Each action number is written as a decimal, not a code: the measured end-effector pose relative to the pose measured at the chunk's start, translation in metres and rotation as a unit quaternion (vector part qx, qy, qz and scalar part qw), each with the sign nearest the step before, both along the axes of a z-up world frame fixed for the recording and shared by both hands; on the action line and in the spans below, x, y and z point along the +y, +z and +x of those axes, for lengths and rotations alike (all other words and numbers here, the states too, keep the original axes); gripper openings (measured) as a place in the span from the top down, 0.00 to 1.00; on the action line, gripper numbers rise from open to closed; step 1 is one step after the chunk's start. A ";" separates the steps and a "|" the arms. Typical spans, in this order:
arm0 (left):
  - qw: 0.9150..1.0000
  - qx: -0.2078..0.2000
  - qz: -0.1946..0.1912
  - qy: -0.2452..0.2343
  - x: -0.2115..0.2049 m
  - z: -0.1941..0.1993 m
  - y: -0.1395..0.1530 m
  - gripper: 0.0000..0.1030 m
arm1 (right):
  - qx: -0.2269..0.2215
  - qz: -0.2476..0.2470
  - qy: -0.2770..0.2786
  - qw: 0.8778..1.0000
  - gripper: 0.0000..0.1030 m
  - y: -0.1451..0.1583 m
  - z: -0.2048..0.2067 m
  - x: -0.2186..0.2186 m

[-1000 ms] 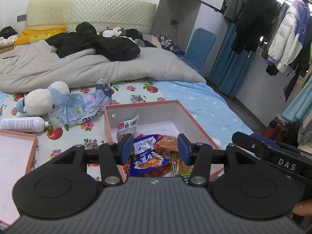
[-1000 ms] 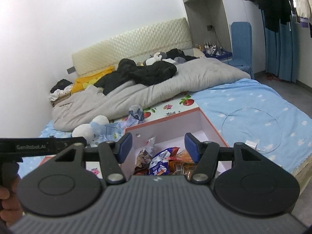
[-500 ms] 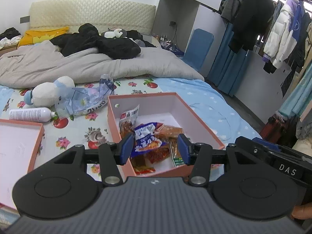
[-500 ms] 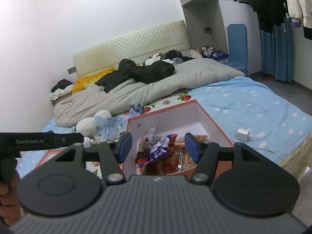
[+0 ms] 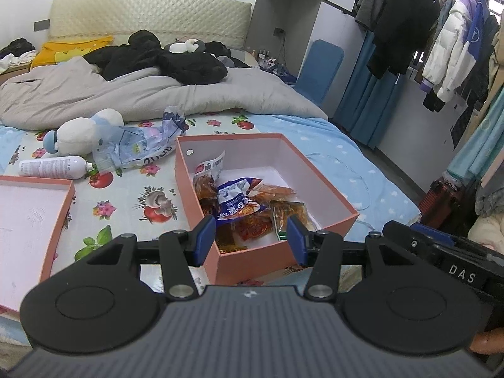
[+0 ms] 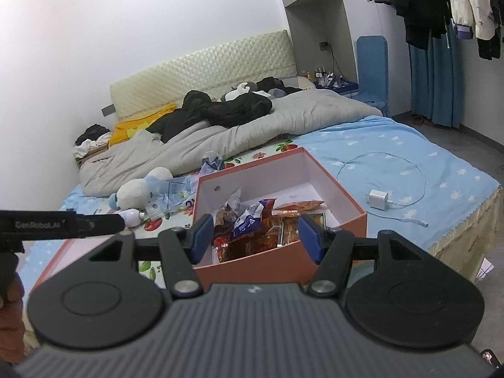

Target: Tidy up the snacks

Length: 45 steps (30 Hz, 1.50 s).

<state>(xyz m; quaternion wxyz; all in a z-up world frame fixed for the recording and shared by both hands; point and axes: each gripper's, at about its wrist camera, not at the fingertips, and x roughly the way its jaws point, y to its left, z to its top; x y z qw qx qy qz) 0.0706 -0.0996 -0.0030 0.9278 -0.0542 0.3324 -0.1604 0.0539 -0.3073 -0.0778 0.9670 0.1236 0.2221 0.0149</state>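
A pink open box [image 5: 315, 170] [image 6: 343, 195] sits on the bed and holds several snack packets, among them a blue-and-white packet [image 5: 236, 201] [image 6: 249, 217] and orange-red ones [image 5: 277, 193] [image 6: 299, 204]. My left gripper [image 5: 251, 239] is open and empty, above the box's near edge. My right gripper [image 6: 254, 236] is open and empty, above the near corner of the same box. The box lid [image 5: 28, 211] lies to the left.
A white bottle [image 5: 52, 167], a crumpled clear plastic bag [image 5: 138, 148] and a plush toy [image 5: 78, 129] lie behind the lid. A grey duvet [image 5: 157, 94] covers the far bed. A white charger and cable [image 6: 378, 195] lie right of the box. Clothes hang at the right.
Both grippers have pulled back and up from the box, so more of it and the bed shows. Both stay open and empty.
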 end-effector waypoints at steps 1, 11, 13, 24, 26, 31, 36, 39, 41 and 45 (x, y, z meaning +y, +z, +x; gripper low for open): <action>1.000 0.000 0.000 -0.001 0.001 -0.002 0.000 0.46 | 0.000 0.000 0.000 1.000 0.40 0.000 0.000 0.000; 1.000 -0.005 -0.003 0.001 0.006 -0.012 0.000 0.46 | -0.007 -0.013 0.010 1.000 0.40 0.004 -0.011 0.007; 1.000 -0.005 -0.002 0.001 0.007 -0.013 -0.001 0.46 | -0.008 -0.013 0.011 1.000 0.40 0.005 -0.010 0.007; 1.000 -0.009 0.006 0.001 0.010 -0.018 0.001 0.30 | -0.012 -0.015 0.011 1.000 0.40 0.008 -0.010 0.010; 1.000 -0.009 0.012 0.002 0.010 -0.018 0.001 0.19 | -0.011 -0.015 0.010 1.000 0.40 0.008 -0.010 0.011; 1.000 -0.011 0.012 0.009 0.014 -0.018 0.003 0.05 | -0.011 -0.020 0.006 1.000 0.40 0.006 -0.010 0.010; 1.000 -0.010 0.016 0.015 0.018 -0.018 0.003 0.04 | -0.010 -0.019 0.006 1.000 0.40 0.006 -0.009 0.010; 1.000 -0.011 0.018 0.017 0.019 -0.021 0.002 0.04 | -0.008 -0.016 0.004 1.000 0.40 0.005 -0.008 0.009; 1.000 -0.012 0.019 0.019 0.020 -0.022 0.002 0.04 | -0.007 -0.017 0.002 1.000 0.40 0.004 -0.007 0.009; 0.999 -0.012 0.028 0.019 0.019 -0.023 0.002 0.03 | -0.017 -0.008 -0.005 1.000 0.08 0.003 -0.008 0.007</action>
